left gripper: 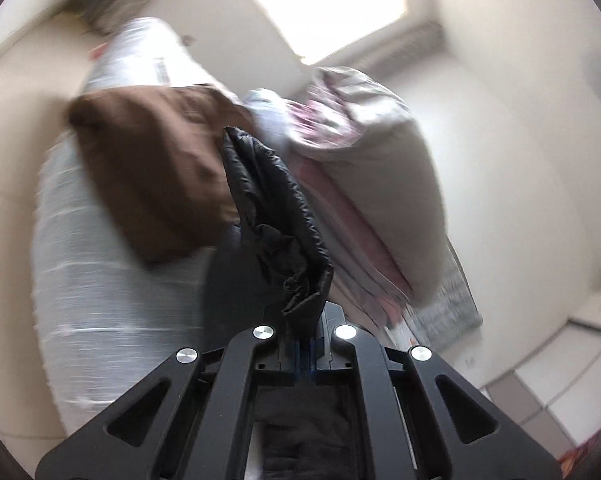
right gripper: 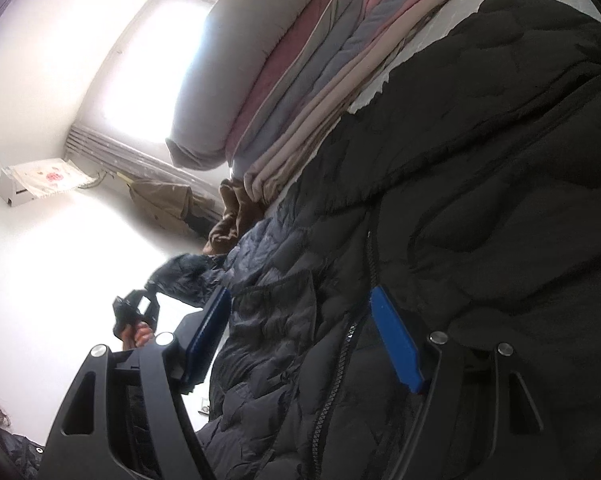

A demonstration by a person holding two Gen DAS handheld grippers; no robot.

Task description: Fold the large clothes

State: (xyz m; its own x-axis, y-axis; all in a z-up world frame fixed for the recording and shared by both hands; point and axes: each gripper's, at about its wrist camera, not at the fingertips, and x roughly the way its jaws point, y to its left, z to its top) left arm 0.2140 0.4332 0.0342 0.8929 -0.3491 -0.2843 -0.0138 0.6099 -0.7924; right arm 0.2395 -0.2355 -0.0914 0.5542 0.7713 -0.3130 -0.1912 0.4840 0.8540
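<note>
L fingers (left gripper: 302, 350) on one jacket (left gripper: 274, 216)

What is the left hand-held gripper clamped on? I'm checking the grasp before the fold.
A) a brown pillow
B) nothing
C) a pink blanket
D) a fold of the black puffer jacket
D: in the left wrist view the left hand-held gripper is shut on a bunched fold of the black puffer jacket.

We see a black quilted jacket (right gripper: 480, 208); beside it, a folded stack (right gripper: 300, 80) in grey, pink and beige, and a brown cushion (left gripper: 156, 168).
</note>
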